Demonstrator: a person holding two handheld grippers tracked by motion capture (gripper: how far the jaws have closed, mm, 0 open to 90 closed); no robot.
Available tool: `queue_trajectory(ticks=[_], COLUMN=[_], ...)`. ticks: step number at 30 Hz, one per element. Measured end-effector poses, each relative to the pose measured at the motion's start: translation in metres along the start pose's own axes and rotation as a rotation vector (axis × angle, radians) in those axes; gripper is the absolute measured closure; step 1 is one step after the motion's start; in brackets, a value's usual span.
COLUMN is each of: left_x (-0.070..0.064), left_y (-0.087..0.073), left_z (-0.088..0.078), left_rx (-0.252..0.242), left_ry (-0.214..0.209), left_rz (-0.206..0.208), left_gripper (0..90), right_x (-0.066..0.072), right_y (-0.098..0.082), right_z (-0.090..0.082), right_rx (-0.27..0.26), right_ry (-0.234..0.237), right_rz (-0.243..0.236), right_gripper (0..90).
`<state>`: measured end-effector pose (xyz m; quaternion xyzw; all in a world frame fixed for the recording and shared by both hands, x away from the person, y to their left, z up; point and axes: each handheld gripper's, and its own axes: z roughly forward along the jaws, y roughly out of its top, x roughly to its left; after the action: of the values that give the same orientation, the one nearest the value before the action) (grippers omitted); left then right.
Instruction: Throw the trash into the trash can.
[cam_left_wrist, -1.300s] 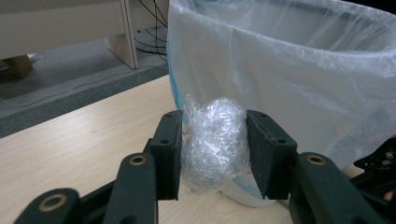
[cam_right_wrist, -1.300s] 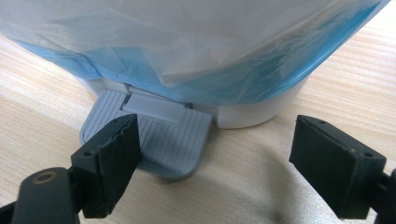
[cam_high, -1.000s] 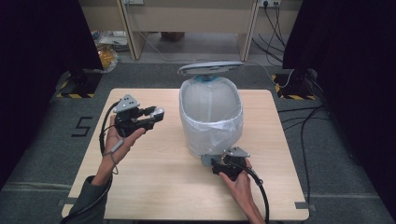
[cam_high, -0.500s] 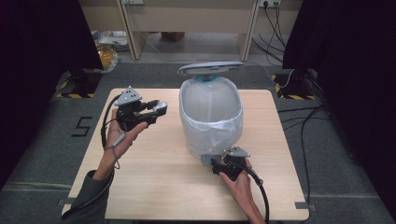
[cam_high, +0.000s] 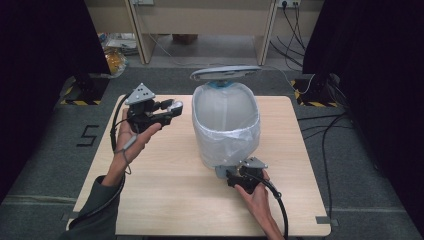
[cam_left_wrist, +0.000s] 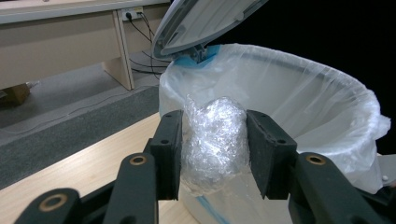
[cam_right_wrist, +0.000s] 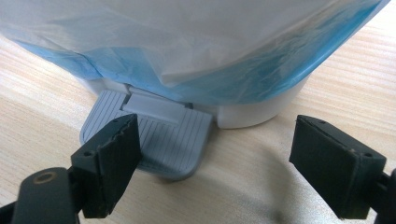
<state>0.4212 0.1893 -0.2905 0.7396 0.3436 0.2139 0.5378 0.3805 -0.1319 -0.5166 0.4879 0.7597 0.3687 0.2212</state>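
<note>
Crumpled clear plastic wad (cam_left_wrist: 214, 140) clamped in left claw (cam_left_wrist: 215, 154); right claw (cam_right_wrist: 215, 172) agape by bin pedal (cam_right_wrist: 154, 140)

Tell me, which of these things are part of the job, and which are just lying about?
In use:
- crumpled plastic wrap, clamped in the left gripper
- pedal bin with its white liner, lid up
- grey pedal, under one jaw of the open right gripper

Just lying about:
- yellow clutter on the floor
- cables to the right of the table
</note>
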Motion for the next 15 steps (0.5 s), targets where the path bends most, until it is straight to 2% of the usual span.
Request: queue_trajectory(ticks=[15], left_x=[-0.011], left_y=[0.015], left_z=[0.016], left_rx=[-0.008], left_ry=[-0.036], left_rz=[0.005], left_gripper=[57.8], right_x=[0.0], right_y=[0.0], right_z=[0.0], right_rx=[-0.001], right_ry=[-0.001], right_rz=[-0.002], right_gripper=[16.2])
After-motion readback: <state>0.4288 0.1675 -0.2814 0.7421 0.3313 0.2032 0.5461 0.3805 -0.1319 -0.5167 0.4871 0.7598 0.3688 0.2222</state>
